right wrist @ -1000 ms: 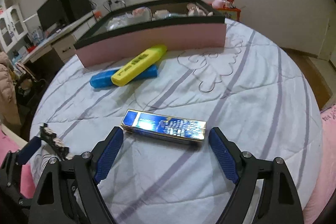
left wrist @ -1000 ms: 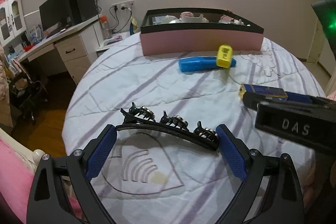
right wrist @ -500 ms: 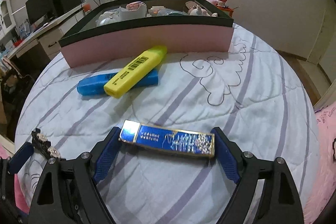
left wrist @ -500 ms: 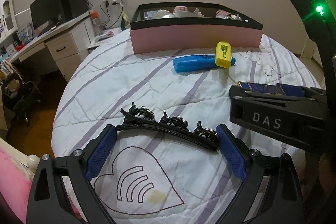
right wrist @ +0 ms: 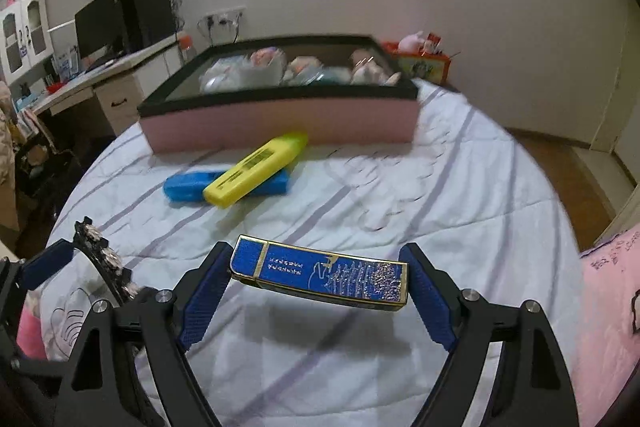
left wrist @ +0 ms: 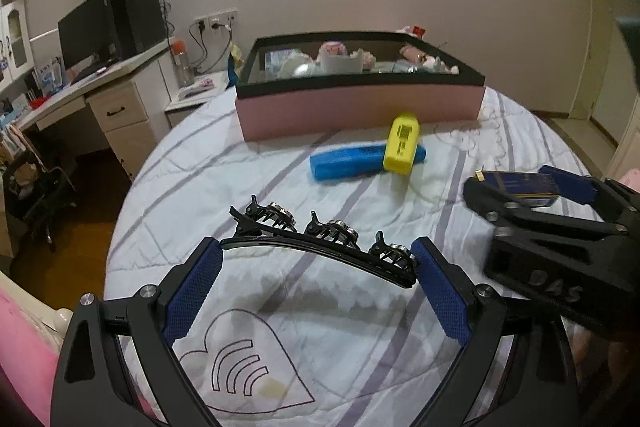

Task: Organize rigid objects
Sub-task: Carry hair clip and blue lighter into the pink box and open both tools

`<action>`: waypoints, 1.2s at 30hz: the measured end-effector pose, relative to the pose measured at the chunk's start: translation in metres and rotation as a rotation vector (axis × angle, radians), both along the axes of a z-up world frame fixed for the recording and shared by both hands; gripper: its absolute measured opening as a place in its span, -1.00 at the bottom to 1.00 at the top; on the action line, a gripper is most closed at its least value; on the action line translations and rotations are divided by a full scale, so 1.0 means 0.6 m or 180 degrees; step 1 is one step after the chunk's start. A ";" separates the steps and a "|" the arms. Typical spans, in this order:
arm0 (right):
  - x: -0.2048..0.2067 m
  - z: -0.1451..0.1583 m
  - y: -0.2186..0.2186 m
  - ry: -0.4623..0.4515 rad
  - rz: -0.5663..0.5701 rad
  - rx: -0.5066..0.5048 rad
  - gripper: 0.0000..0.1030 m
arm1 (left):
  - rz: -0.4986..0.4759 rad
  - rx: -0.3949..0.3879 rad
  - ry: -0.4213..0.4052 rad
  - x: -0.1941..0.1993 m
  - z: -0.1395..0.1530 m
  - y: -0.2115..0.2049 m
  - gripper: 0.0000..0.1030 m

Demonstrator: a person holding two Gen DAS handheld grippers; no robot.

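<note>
My left gripper [left wrist: 318, 267] is shut on a black hair band [left wrist: 332, 227] that carries three jewelled claw clips. It hangs a little above the white striped bedspread [left wrist: 248, 187], with its shadow below. In the right wrist view my right gripper [right wrist: 317, 267] is shut on the ends of a flat blue and gold box [right wrist: 320, 277], which is also held off the bed. A yellow highlighter [right wrist: 256, 163] lies across a blue one [right wrist: 184, 187] in front of the pink box with a black rim [right wrist: 280, 123], which holds several small items.
A desk with a monitor [left wrist: 88, 27] and drawers stands off the bed's left edge. An orange box [right wrist: 420, 63] sits behind the pink box. Pink bedding [right wrist: 608, 287] lies at the right. My right gripper [left wrist: 552, 215] crowds the right of the left wrist view.
The blue box lay on the bed between open fingers; the right gripper shut on it and lifted it. The left gripper kept hold of the hair band and rose slightly.
</note>
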State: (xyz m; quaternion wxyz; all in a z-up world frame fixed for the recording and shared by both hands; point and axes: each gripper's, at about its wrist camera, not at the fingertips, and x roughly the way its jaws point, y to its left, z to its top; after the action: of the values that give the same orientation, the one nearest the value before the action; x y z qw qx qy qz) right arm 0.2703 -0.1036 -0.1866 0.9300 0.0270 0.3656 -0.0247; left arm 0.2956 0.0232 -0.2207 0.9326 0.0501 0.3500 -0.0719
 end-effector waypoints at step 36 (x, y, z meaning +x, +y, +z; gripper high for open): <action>-0.112 0.268 -0.024 -0.1987 0.0220 -0.0408 0.66 | 0.0131 -0.0187 -0.1878 -0.040 0.281 -0.011 0.86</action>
State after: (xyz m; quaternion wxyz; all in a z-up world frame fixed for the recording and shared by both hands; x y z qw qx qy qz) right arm 0.2030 -0.1178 -0.0260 0.9974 -0.0378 0.0610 -0.0066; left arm 0.2714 0.0164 -0.0521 0.9964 0.0347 0.0625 -0.0453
